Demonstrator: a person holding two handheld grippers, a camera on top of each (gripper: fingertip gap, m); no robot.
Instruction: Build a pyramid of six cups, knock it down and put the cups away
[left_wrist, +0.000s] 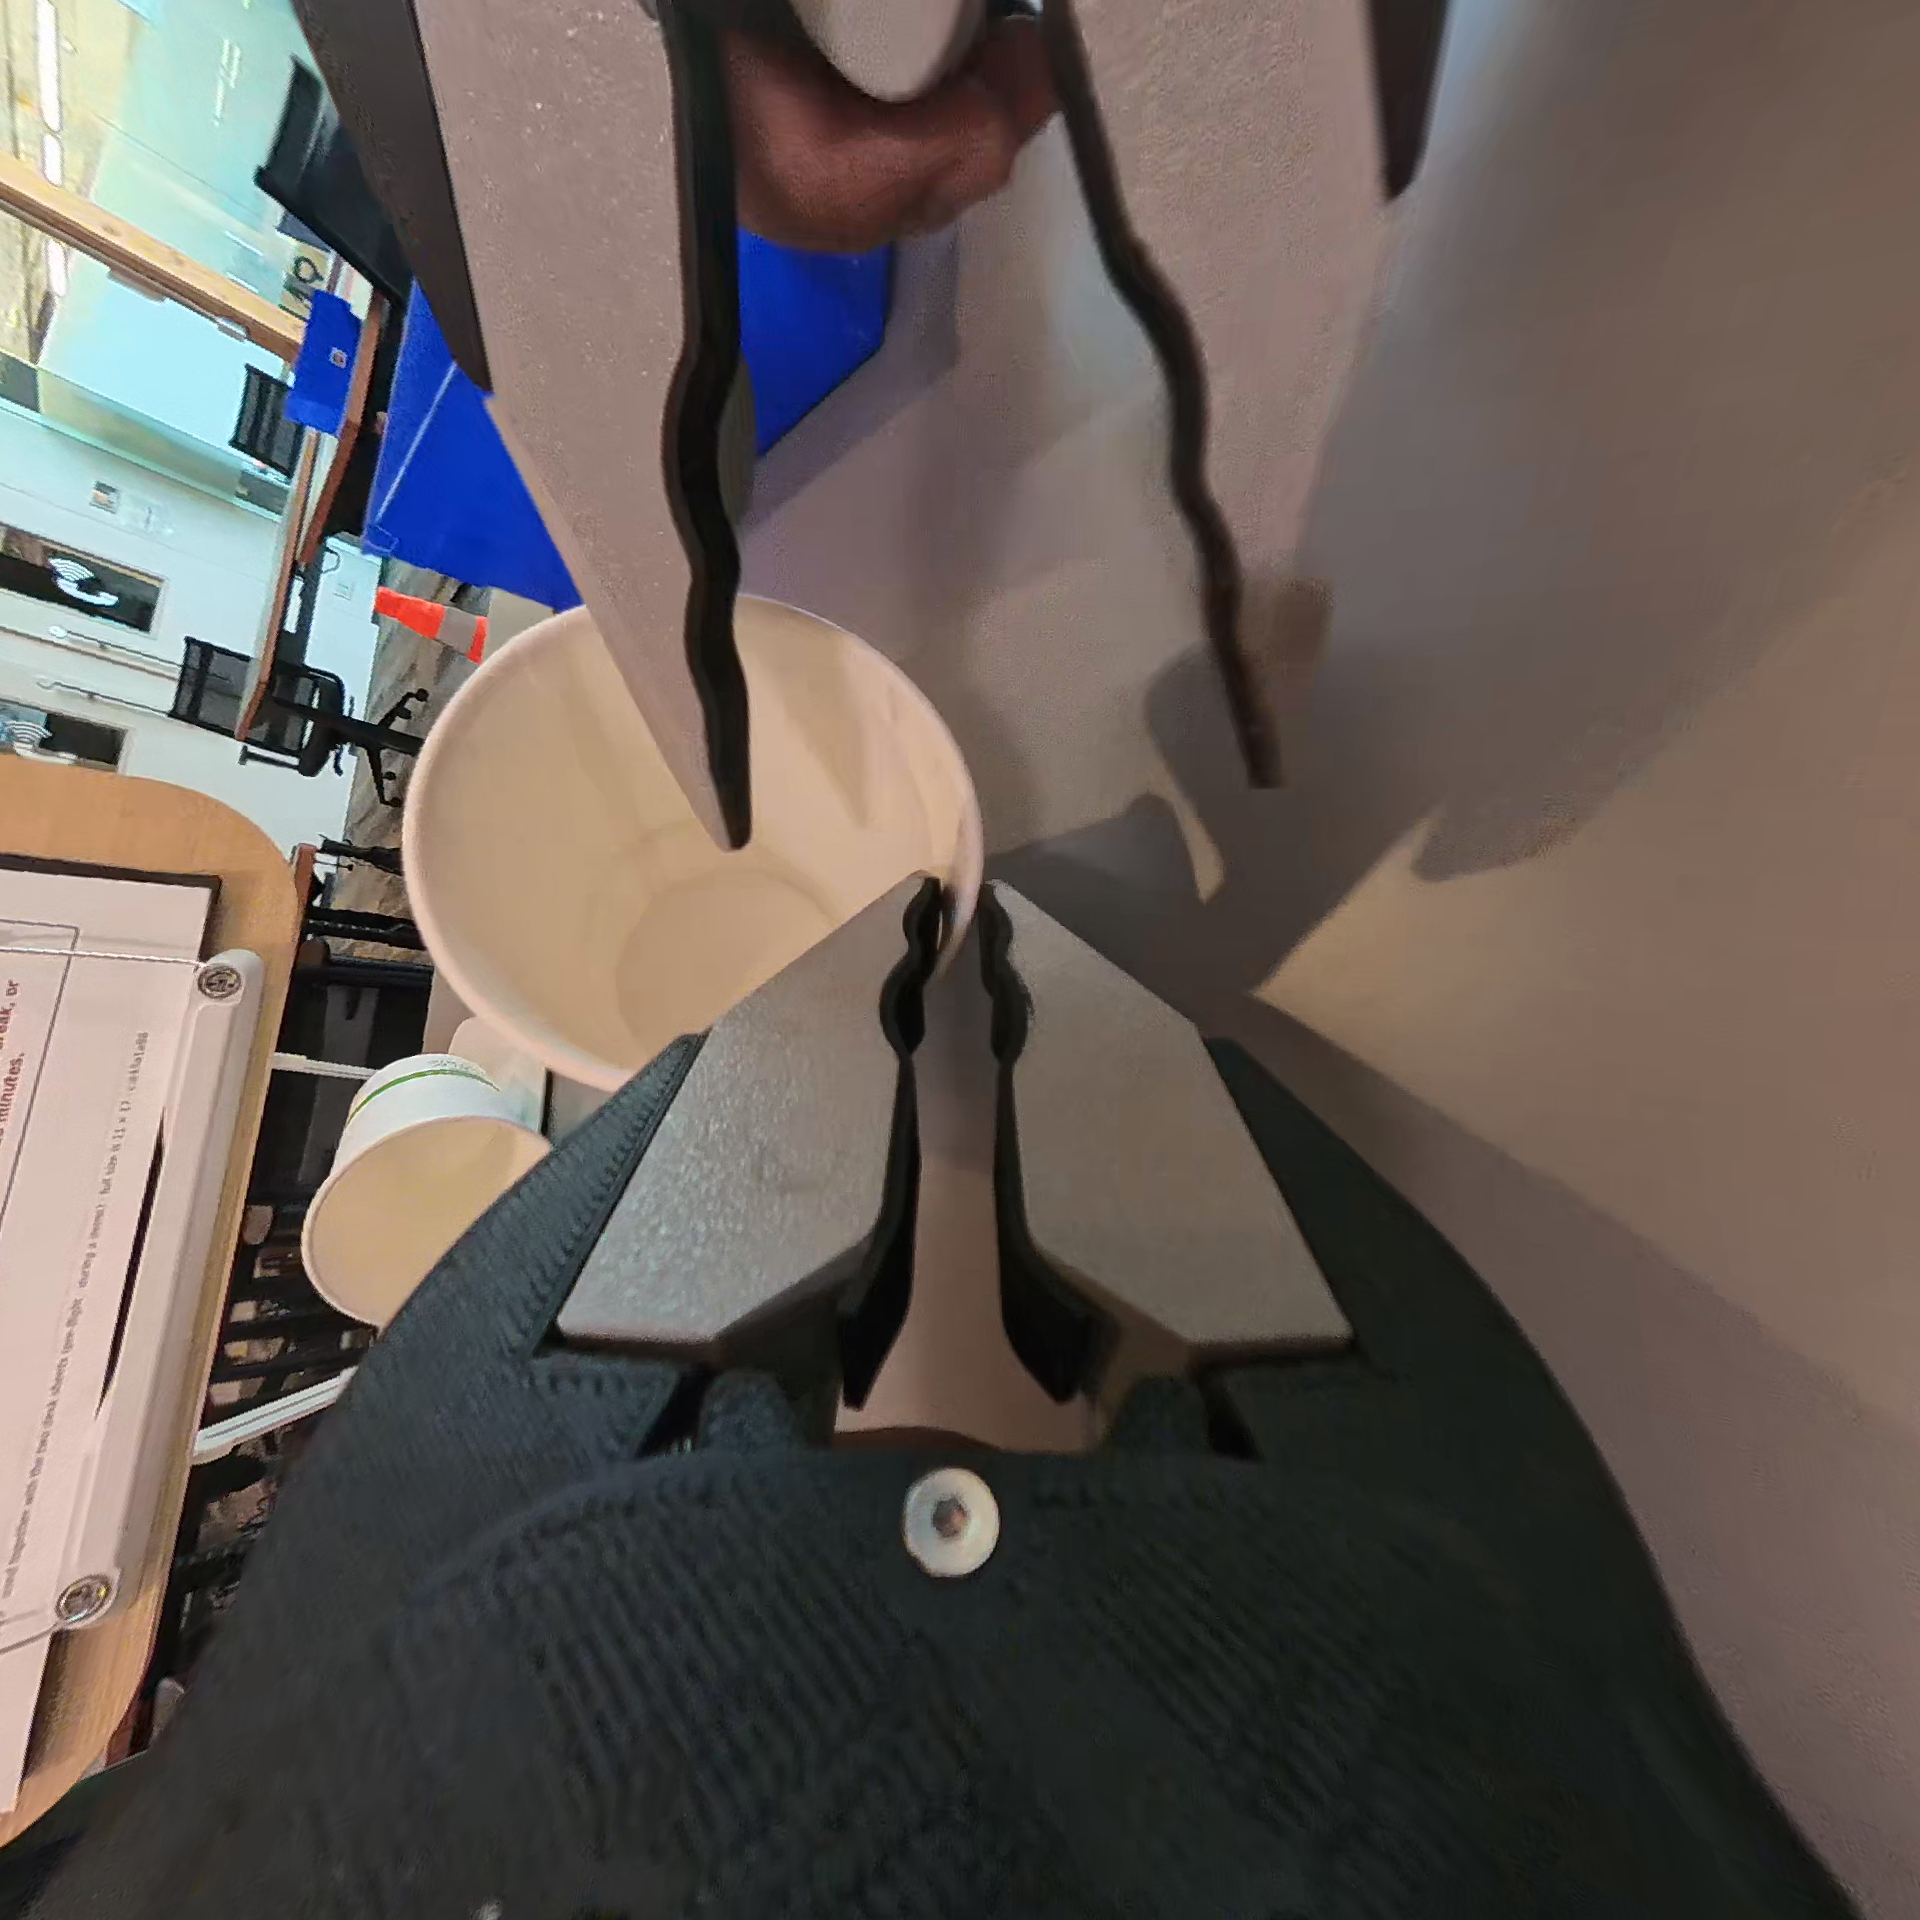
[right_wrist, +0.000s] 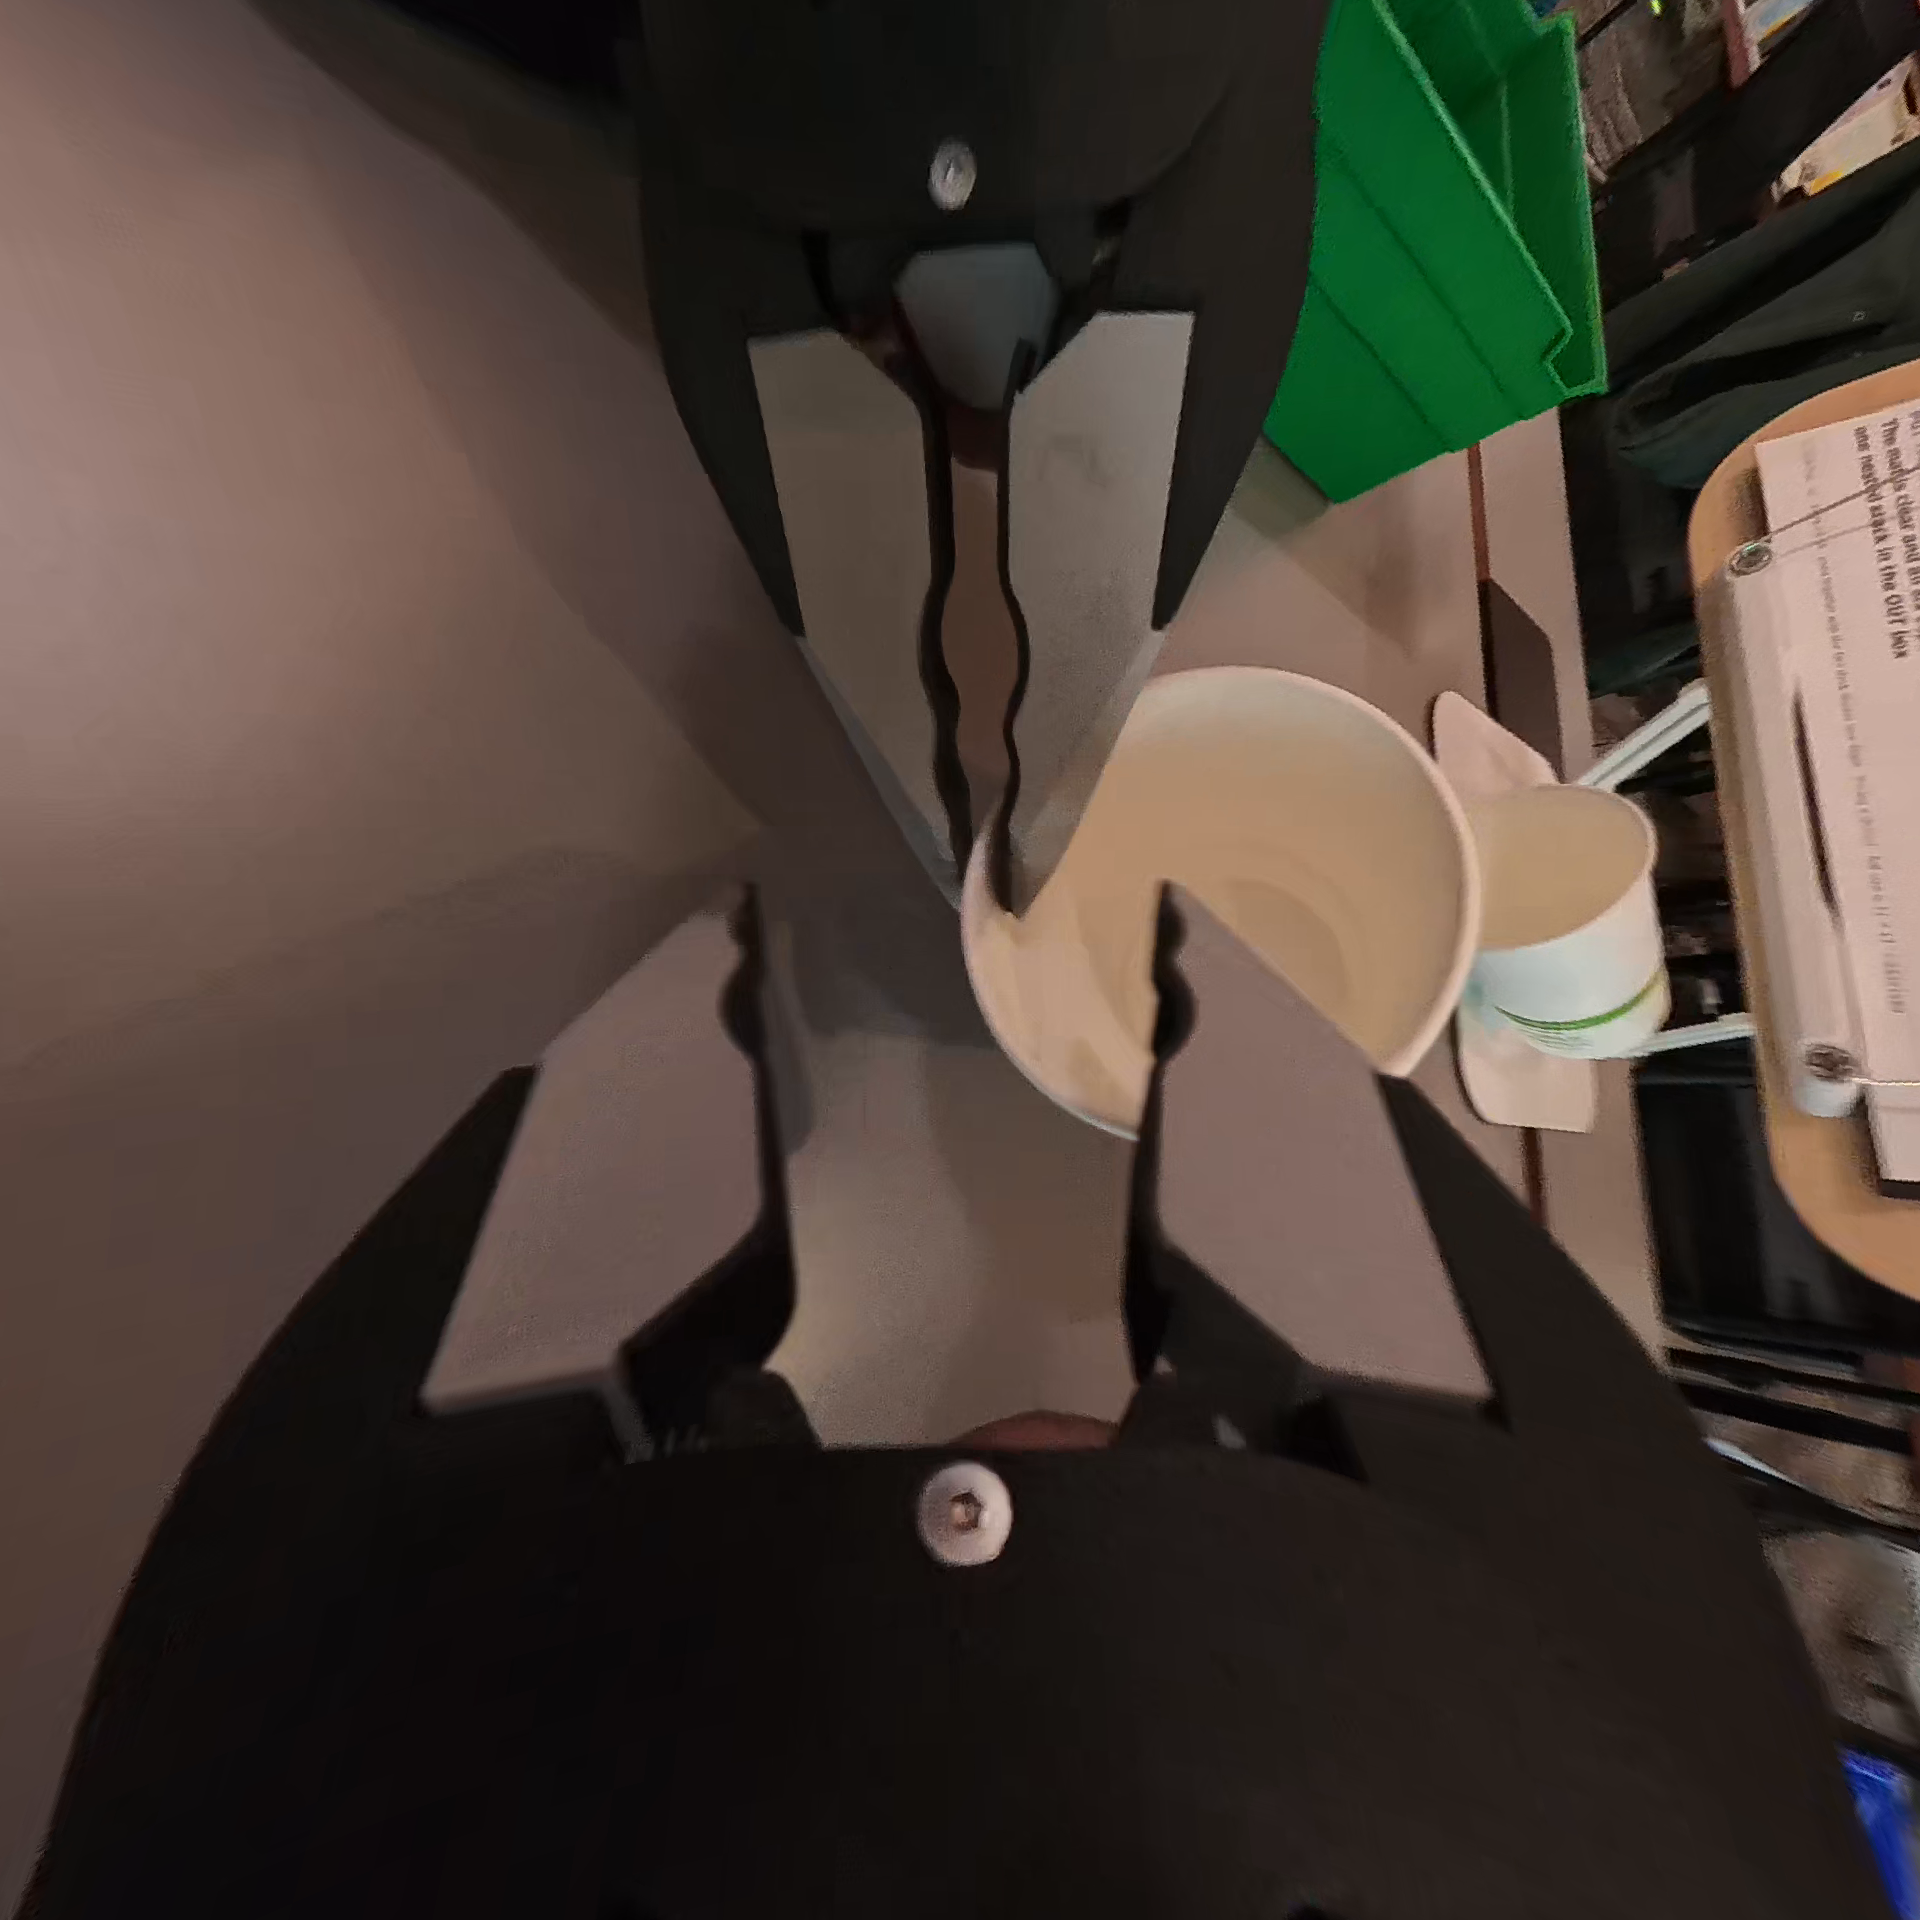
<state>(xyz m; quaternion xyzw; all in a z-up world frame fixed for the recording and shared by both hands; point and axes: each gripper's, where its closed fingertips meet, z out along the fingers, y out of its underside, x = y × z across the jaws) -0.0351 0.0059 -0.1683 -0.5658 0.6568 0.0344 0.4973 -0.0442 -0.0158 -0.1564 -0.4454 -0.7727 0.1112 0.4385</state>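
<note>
Two grippers meet at one white paper cup, mouth toward both cameras.

The left gripper (left_wrist: 961, 899) pinches the near rim of the paper cup (left_wrist: 665, 831), one finger inside the wall and one outside. The right gripper (right_wrist: 956, 914) is spread wide, one fingertip inside the cup's mouth, gripping nothing. A second cup with a green band (right_wrist: 1558, 935) lies tipped just beyond, beside a clear sign holder (right_wrist: 1808, 790). A green bin (right_wrist: 1444, 260) sits farther off.

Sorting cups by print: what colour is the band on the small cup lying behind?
Green band on the white small cup; right wrist view shows it best.
</note>
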